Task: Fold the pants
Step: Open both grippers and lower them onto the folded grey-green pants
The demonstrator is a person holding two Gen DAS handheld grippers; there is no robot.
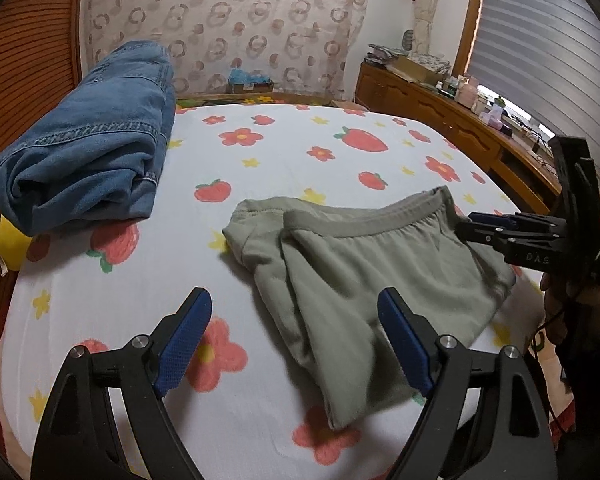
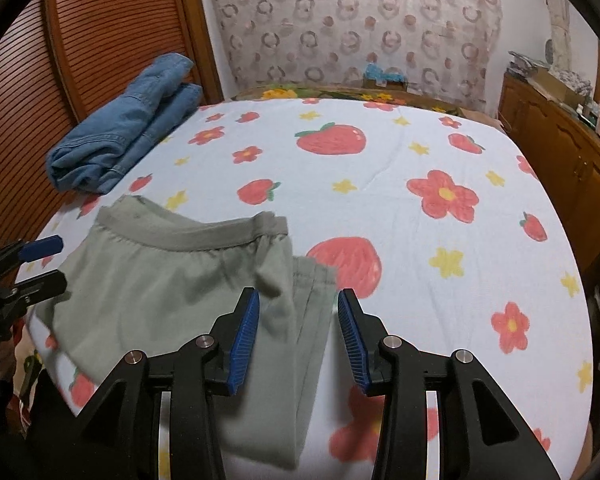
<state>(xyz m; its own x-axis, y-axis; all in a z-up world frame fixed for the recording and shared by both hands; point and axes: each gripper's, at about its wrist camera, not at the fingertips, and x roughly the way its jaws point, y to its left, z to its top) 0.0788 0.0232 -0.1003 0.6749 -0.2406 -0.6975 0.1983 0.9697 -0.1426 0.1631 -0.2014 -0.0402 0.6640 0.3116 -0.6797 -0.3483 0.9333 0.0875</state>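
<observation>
pants | folded | waistband far, legs near, seemingly lengthwise

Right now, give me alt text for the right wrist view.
Green pants lie partly folded on a strawberry-print bed, under the open right gripper. The left gripper, open too, sits at the pants' left edge; folded jeans rest at the bed's far left.

Grey-green pants, folded over, flat on the bed
</observation>
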